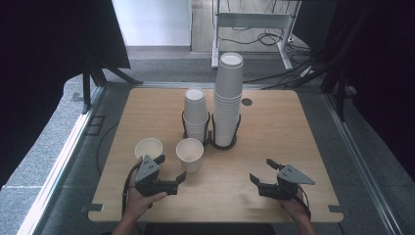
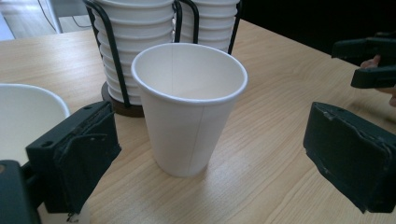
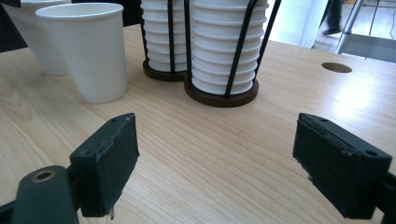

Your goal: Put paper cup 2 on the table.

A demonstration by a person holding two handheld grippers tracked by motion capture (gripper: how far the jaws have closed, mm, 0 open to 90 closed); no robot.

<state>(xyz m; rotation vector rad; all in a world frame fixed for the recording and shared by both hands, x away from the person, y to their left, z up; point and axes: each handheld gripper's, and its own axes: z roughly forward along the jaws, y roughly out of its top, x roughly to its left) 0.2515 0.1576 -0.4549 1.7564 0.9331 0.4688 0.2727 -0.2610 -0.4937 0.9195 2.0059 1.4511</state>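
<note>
Cups are the work here. You are bringing your left gripper (image 1: 172, 172) up to the near paper cup (image 1: 190, 154), which is standing upright on the table (image 1: 274, 132) just in front of the short stack (image 1: 195, 113) in the wire holder (image 1: 209, 139). Jaws are standing wide, either side of that cup, pads not touching it. A judgement: you are lining up a grasp, and the next move is calling for easing forward until the cup wall is sitting between the pads, then closing gently so the paper is not crushing.

Second loose cup (image 1: 148, 148) is standing left of the near cup, close beside your left jaw; mind it. Tall stack (image 1: 229, 98) is rising right of the short one.

Right gripper (image 1: 263, 172) is hanging open and empty, well right of the holder.

High view is giving you both stacks' full heights; left gripper view (image 2: 210, 154) is showing how the cup (image 2: 189, 107) is sitting ahead of the pads.
</note>
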